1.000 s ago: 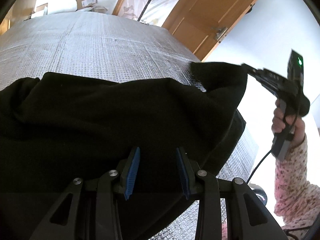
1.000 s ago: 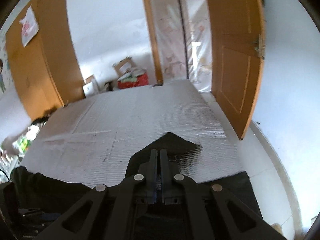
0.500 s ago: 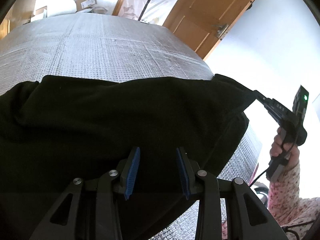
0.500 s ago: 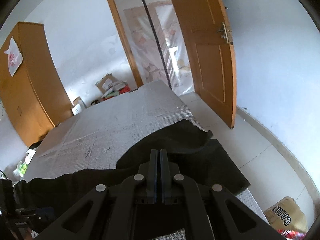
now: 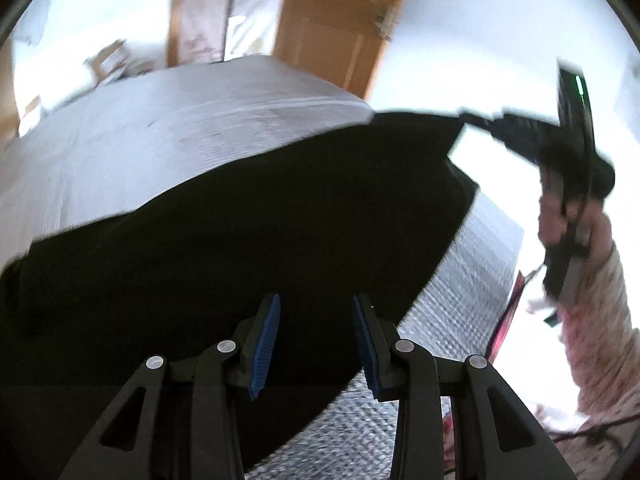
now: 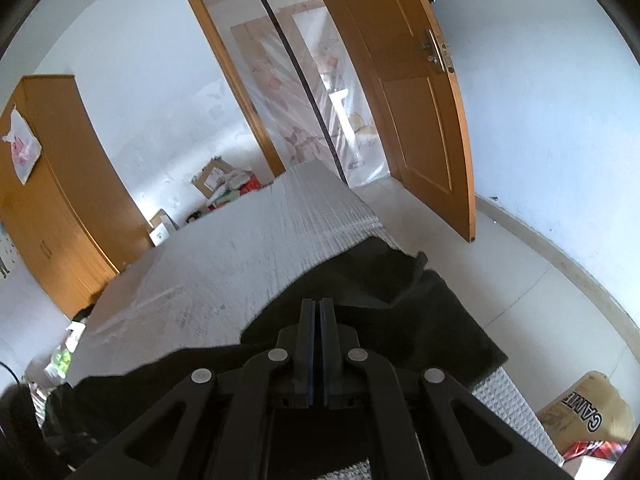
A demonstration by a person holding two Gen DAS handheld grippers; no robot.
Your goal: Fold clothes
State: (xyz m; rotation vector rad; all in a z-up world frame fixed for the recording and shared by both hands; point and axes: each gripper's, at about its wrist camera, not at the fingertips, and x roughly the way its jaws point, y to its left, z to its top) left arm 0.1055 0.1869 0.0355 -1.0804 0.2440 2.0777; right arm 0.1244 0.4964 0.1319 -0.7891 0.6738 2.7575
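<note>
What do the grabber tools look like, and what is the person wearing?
Both grippers are black, with angled arms and silver bolts. The left gripper has blue ridged fingers. The right gripper shows a green light and a black cable. The sleeve is light with small pink flowers.

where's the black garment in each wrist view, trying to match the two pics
Left wrist: the black garment fills the centre and lower left, draped over the silver mat behind the open left gripper; its far corner runs up right to the right gripper.
Right wrist: it lies across the bottom centre, pinched in the shut right gripper.
Shared landmark: the open wooden door, also at top centre in the left view.
</note>
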